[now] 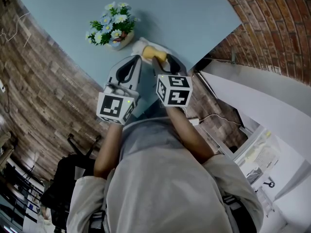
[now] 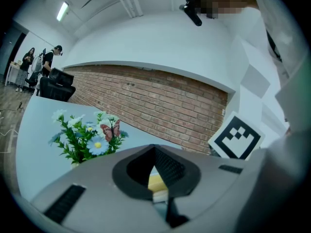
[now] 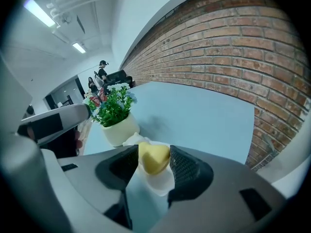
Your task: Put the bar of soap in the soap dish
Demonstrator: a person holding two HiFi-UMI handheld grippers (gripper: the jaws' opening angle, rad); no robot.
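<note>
Right gripper view — soap bar [image 3: 154, 158] sits in white dish [image 3: 161, 182].

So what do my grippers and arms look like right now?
Both alike: the left gripper and right gripper are grey moulded shells with black ribbed pads, each carrying a white cube with black square markers. No cables show. The person wears a light grey short-sleeved top.

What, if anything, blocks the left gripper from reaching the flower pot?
Likely yes: the left gripper sits close by the flower pot, only table between them, though its jaws are shut.
</note>
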